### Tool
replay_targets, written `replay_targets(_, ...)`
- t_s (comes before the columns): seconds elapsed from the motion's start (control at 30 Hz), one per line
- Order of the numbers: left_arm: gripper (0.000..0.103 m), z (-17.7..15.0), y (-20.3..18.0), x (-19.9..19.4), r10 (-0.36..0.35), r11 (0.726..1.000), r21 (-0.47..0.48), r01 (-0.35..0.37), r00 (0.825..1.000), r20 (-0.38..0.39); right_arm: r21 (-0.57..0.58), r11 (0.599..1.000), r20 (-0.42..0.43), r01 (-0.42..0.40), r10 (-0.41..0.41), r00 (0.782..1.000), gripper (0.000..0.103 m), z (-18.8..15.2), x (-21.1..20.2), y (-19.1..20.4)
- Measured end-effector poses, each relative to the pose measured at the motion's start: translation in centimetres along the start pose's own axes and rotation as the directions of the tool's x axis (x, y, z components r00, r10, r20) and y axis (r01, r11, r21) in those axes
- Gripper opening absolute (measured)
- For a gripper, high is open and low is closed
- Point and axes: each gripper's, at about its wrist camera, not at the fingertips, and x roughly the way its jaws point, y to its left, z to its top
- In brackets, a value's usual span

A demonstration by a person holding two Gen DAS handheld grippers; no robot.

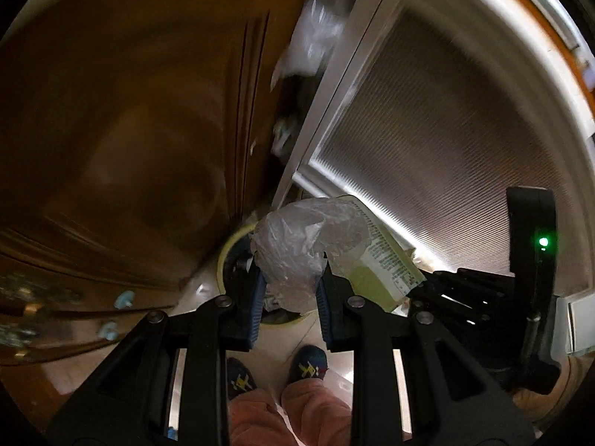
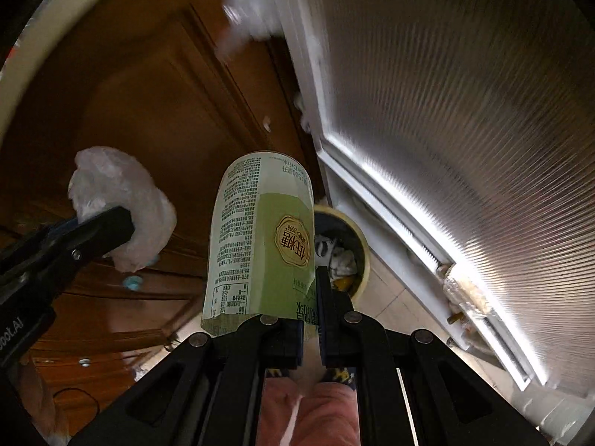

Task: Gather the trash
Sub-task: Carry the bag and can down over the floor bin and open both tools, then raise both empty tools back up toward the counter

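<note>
Hanging above a yellow-rimmed trash bin (image 2: 362,256), a crumpled clear plastic bag (image 1: 297,249) is pinched between the blue pads of the left gripper (image 1: 290,297), its bulk ballooning out past the fingertips. In the right wrist view the same bag (image 2: 122,208) sits off to the left, well apart from the bin, with the left gripper's black finger clamped across it. The right gripper (image 2: 310,319) is clenched on the bottom edge of a green-and-white drink carton (image 2: 260,238), which stands roughly upright from the jaws, its printed label upside down to the camera. Seen from the left wrist, the carton (image 1: 386,260) lies just beside the bag, partly behind it. The bin stands on a pale tiled floor (image 2: 394,297) and holds white crumpled scraps and something yellow. It stands near the foot of a white-framed door with ribbed frosted glass (image 2: 465,130), with a brown wooden door (image 2: 148,111) to its left. Below the left gripper show the person's pink trousers (image 1: 290,416) and dark patterned slippers (image 1: 308,366). More pale plastic (image 1: 319,26), blurred, hangs high between the two doors.
</note>
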Motion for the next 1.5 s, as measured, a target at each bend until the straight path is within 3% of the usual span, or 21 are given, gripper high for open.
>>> replay_targets(0.23, 0.021, -1.1, 0.8, 7.3, 0.012, 1.0, 0.006, -0.012, 0.999, -0.048, 0.031, 0.998, -0.095, 0.052, -0.048, 0.994, 0.005, -0.3, 8.6, -2.5)
replay_targets(0.5, 0.024, 0.1, 1.2, 14.2, -0.002, 1.0, 0.025, 0.004, 0.996, -0.092, 0.061, 0.996, -0.16, 0.063, -0.053, 0.986, 0.006, 0.8, 14.9, -4.1)
replay_targets(0.6, 0.032, -0.3, 1.8, 15.4, -0.003, 1.0, 0.02, 0.006, 0.993, -0.121, 0.075, 0.995, -0.184, 0.06, -0.045, 0.982, 0.014, 1.5, 16.9, -4.5)
replay_targets(0.7, 0.054, -0.5, 2.2, 16.5, 0.011, 1.0, 0.014, -0.009, 0.989, -0.147, 0.078, 0.994, -0.192, 0.071, -0.055, 0.98, 0.023, 2.2, 18.2, -4.5)
replay_targets(0.77, 0.058, -0.8, 2.4, 17.0, 0.018, 1.0, 0.01, -0.016, 0.987, -0.157, 0.081, 0.994, -0.189, 0.079, -0.062, 0.98, 0.026, 2.7, 18.7, -4.4)
replay_targets(0.9, 0.068, -1.0, 3.0, 17.5, 0.039, 0.999, -0.007, -0.041, 0.983, -0.178, 0.082, 0.993, -0.182, 0.086, -0.069, 0.981, 0.026, 2.2, 18.4, -5.4)
replay_targets(1.23, 0.07, -0.7, 3.0, 15.1, 0.063, 0.998, -0.006, -0.066, 0.98, -0.187, 0.093, 0.992, -0.163, 0.083, -0.067, 0.984, 0.026, 2.2, 14.7, -6.5)
replay_targets(1.5, 0.073, 0.5, 1.5, 9.6, 0.065, 0.998, 0.014, -0.064, 0.985, -0.159, 0.126, 0.99, -0.12, 0.069, -0.053, 0.991, 0.026, 2.5, 9.1, -5.2)
